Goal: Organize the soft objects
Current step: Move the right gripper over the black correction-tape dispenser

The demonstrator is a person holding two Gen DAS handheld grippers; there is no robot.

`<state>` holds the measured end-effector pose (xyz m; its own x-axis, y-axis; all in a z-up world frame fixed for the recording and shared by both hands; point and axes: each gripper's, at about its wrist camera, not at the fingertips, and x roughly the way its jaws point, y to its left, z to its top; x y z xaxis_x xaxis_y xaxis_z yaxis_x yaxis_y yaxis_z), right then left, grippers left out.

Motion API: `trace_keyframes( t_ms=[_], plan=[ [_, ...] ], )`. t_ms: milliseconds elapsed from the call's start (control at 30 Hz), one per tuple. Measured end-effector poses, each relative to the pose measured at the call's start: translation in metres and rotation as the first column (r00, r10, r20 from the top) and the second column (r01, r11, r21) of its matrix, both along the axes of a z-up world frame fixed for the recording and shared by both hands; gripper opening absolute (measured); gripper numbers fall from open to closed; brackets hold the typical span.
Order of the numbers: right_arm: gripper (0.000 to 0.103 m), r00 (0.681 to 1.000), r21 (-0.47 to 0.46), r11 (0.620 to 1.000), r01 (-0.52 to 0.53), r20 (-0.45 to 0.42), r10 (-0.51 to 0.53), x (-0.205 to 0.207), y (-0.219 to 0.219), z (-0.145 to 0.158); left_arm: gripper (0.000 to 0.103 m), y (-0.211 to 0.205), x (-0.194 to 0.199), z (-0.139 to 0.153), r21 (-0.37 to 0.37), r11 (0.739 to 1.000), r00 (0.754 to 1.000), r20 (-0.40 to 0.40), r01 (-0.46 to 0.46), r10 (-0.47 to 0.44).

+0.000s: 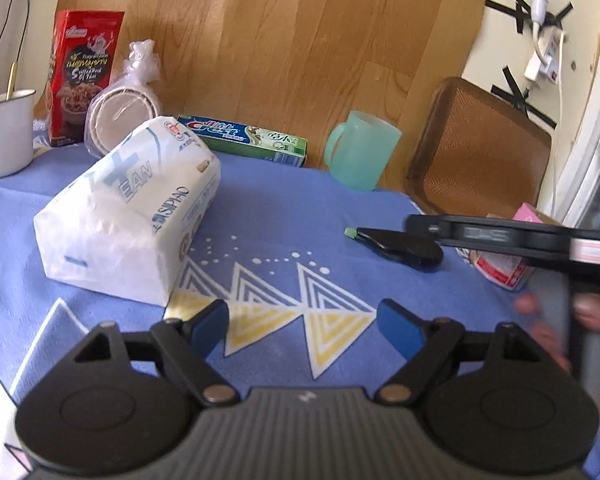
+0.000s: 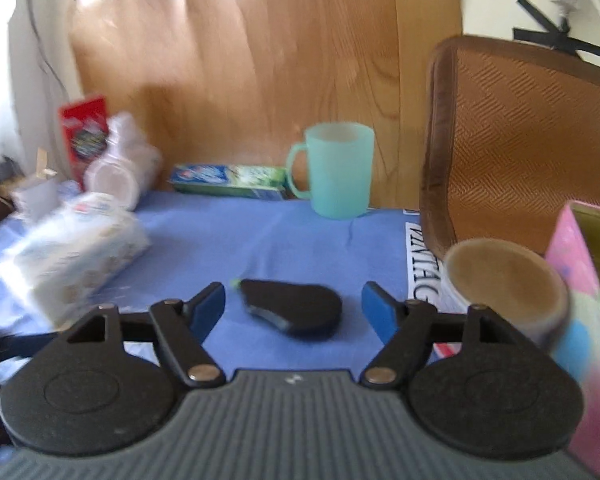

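- Your left gripper (image 1: 303,328) has its blue pads apart, with only the blue cloth (image 1: 284,208) between them.
- Your right gripper (image 2: 293,307) is apart too, and holds nothing.
- The soft tissue pack (image 1: 128,208) lies on the cloth, left of both grippers.
- The green cup (image 2: 337,170) looks empty.
- The white mug (image 1: 5,132) has a stick in it.
- A bag (image 1: 124,108) holds round white lids.

Both wrist views look low across the tablecloth (image 1: 284,200), sharing the green mug (image 2: 336,170).

White soft tissue pack (image 1: 130,208) (blue lettering), lying on its side, left on blue tablecloth (image 1: 284,208)
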<state>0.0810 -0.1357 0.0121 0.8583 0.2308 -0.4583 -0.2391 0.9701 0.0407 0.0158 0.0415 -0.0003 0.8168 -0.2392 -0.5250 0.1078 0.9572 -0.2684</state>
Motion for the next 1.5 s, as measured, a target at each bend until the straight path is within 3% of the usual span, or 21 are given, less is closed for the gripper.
trace_keyframes(
  t_ms=[200, 267, 333, 367, 1367, 1500],
  plan=[
    [0.083, 0.998, -0.067, 0.998, 0.013, -0.064, -0.018, 0.036, 0.007, -0.014, 0.084, 0.005, 0.002, -0.002, -0.043, 0.999, 1.000, -0.002, 0.008, -0.008],
    [0.082, 0.996, -0.029, 1.000, -0.010, -0.094, 0.007, 0.039, 0.004, -0.017, 0.085, 0.005, 0.002, -0.002, -0.046, 0.999, 1.000, 0.000, 0.010, -0.010],
    [0.075, 0.992, 0.018, 0.999, -0.032, -0.122, 0.034, 0.039, 0.001, -0.019, 0.085, 0.006, 0.002, -0.003, -0.052, 0.999, 1.000, 0.002, 0.010, -0.010],
    [0.072, 0.991, 0.032, 0.999, -0.041, -0.123, 0.045, 0.036, -0.001, -0.018, 0.085, 0.006, 0.002, -0.003, -0.056, 0.998, 1.000, 0.002, 0.009, -0.009],
    [0.072, 0.977, 0.060, 0.984, -0.170, -0.121, 0.176, -0.018, 0.007, -0.021, 0.092, 0.019, 0.004, -0.004, -0.089, 0.994, 0.998, -0.008, -0.068, 0.067],
    [0.072, 0.965, 0.052, 0.973, -0.227, -0.121, 0.232, -0.035, 0.012, -0.021, 0.092, 0.020, 0.004, -0.004, -0.095, 0.993, 0.998, -0.011, -0.068, 0.067]
  ],
)
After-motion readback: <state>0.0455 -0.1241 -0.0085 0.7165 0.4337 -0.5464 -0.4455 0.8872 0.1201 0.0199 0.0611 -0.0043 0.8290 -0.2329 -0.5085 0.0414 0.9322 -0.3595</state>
